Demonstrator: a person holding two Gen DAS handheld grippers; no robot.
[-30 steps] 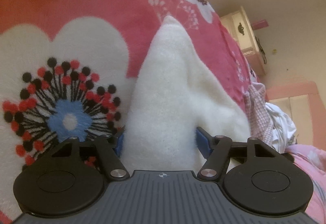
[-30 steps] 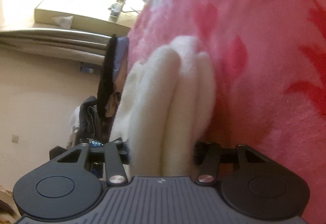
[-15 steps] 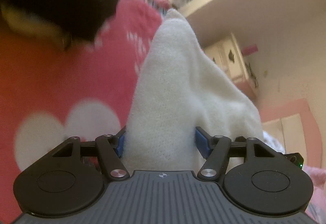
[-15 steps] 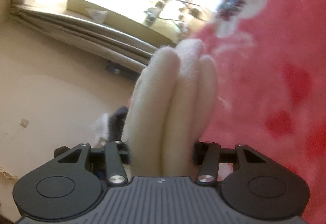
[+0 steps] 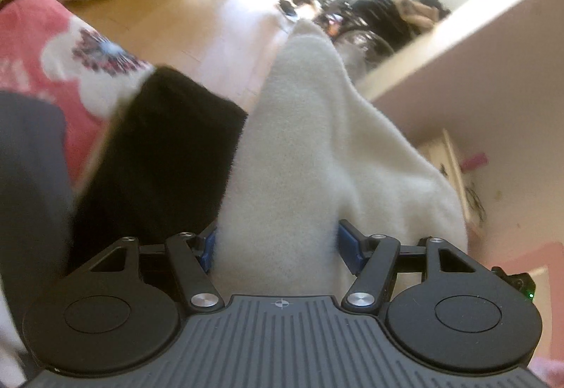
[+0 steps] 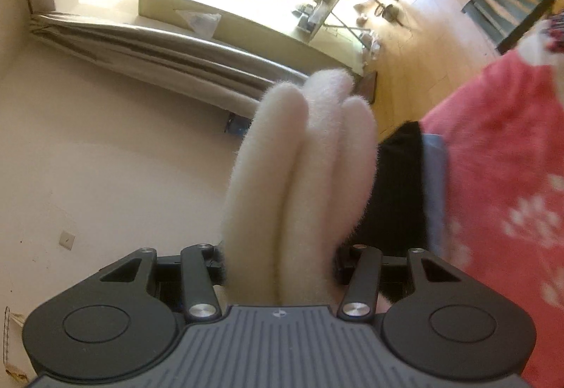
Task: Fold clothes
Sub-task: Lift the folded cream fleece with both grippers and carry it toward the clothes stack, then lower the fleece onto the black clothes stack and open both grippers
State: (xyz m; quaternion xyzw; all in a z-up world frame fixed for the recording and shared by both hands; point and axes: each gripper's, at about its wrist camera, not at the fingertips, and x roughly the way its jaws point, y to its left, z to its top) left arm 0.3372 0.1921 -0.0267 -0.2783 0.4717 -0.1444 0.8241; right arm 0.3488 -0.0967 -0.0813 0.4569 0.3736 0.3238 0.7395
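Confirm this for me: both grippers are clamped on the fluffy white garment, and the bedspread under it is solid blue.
Wrong on one point: the bedspread is pink-red with white flower patches, not solid blue, as the right wrist view shows. The rest holds: the left gripper and the right gripper are each shut on the fluffy white garment.

Fuzzy white fleece garment [image 5: 303,155], plush pink blanket [image 6: 500,155]

Pink floral blanket [image 5: 31,35] on bed w/ black garment [image 5: 165,155] on it
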